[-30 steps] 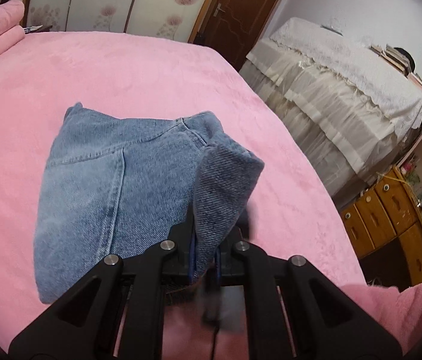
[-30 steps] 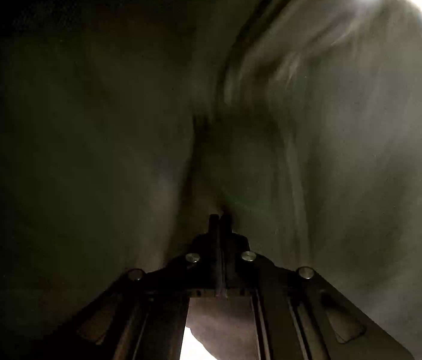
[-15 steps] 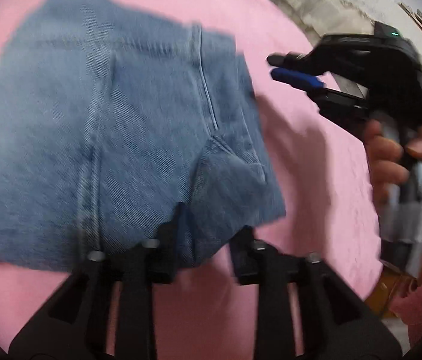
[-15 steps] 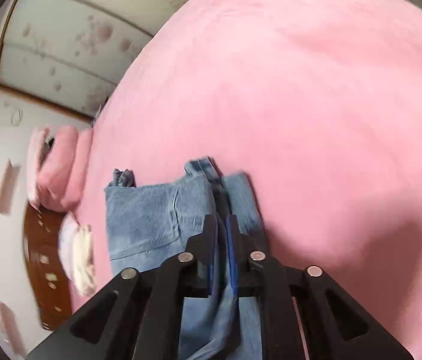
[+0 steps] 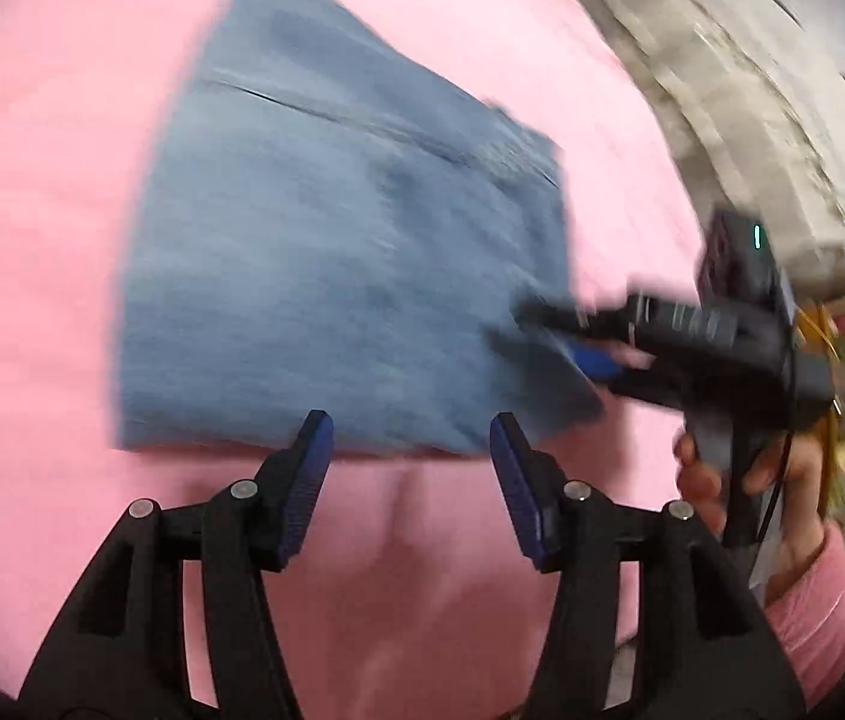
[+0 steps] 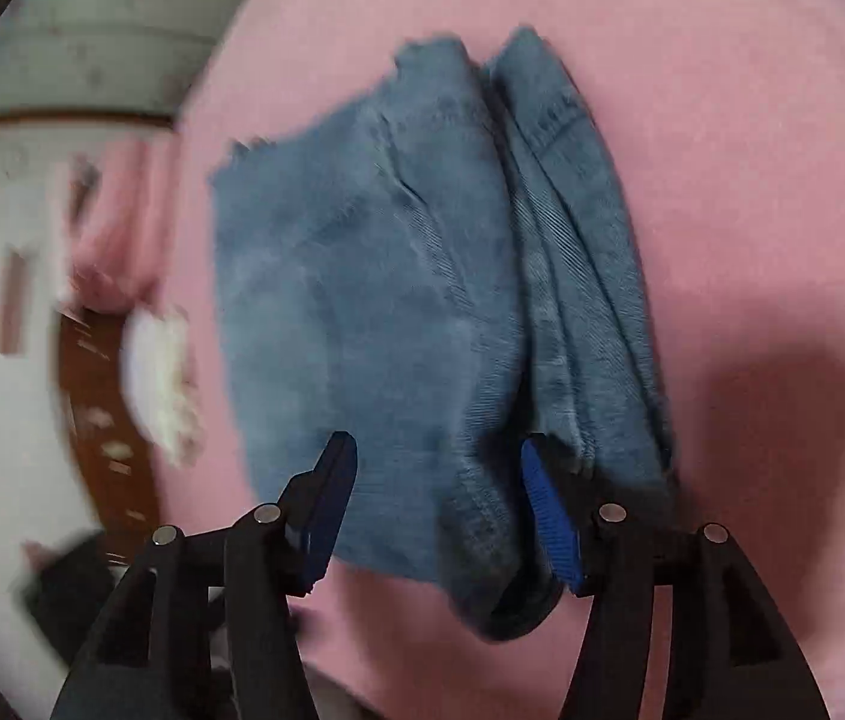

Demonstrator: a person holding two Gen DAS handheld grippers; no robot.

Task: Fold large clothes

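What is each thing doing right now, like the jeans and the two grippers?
jeans: folded into a compact stack, lying on the bed, held by neither gripper.
left gripper: open, jaws have just been opening, nothing between them, just short of the jeans' near edge.
right gripper: open, jaws have just been opening, over the jeans' corner, pads not pressing it.
pink bedspread: spread over the bed under the jeans.

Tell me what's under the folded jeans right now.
The folded jeans lie on the pink bedspread, visible all around them. Anything directly beneath the denim is covered.
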